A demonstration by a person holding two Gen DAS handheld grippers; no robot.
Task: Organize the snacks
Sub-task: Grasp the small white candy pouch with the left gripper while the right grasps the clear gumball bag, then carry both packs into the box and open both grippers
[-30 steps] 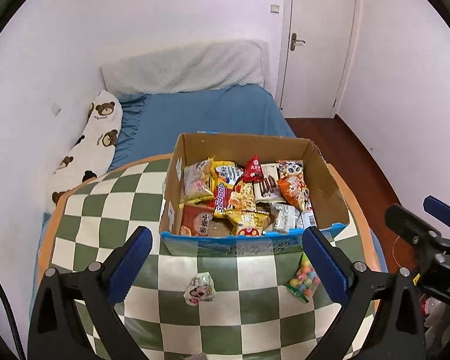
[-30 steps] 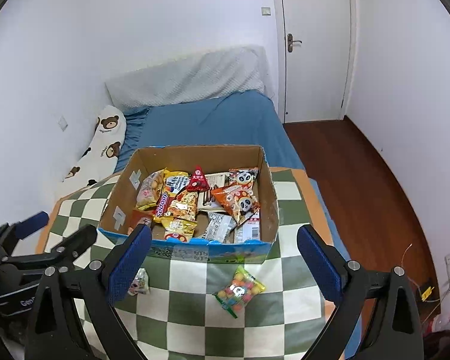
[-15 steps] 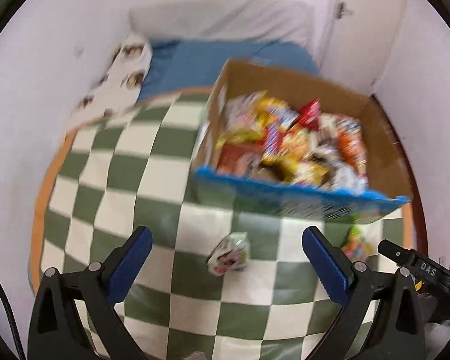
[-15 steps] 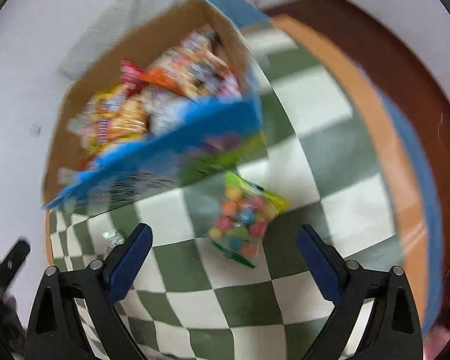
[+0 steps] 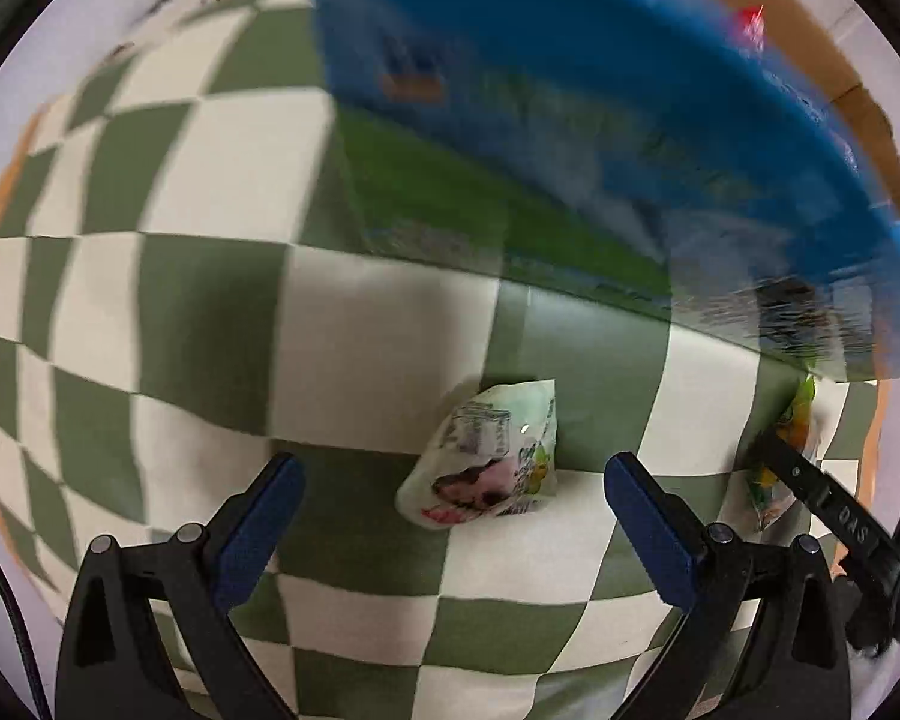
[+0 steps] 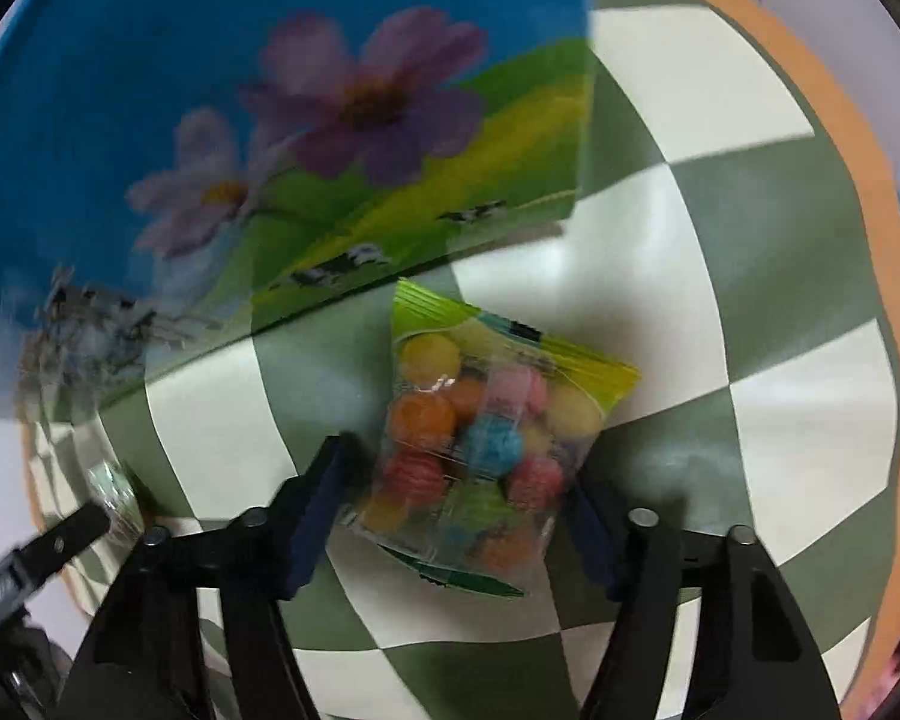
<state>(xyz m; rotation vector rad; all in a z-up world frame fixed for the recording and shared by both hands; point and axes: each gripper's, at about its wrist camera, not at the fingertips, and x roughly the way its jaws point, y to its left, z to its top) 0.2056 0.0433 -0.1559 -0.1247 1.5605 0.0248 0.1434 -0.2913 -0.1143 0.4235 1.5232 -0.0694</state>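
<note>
Both grippers have dropped low over the checked tablecloth [image 5: 384, 324] since a second ago, so the snack box [image 5: 570, 120] that sat well ahead now fills the top of each view (its blue printed wall blurred by motion). Nearest in the right wrist view, the right gripper [image 6: 456, 492] has its blue pads at either side of the candy bag [image 6: 480, 438], the left pad touching the bag's edge, the right pad partly hidden behind it; whether it grips yet I cannot tell. The bag lies at 12 o'clock, touching the box wall [image 6: 270, 120]. The left gripper [image 5: 453, 501] stands released, jaws wide, with the pale green snack packet [image 5: 489, 456] between the tips, slightly toward 1 o'clock and touching neither pad. Beyond it, at 12 o'clock, the box wall rises.
</note>
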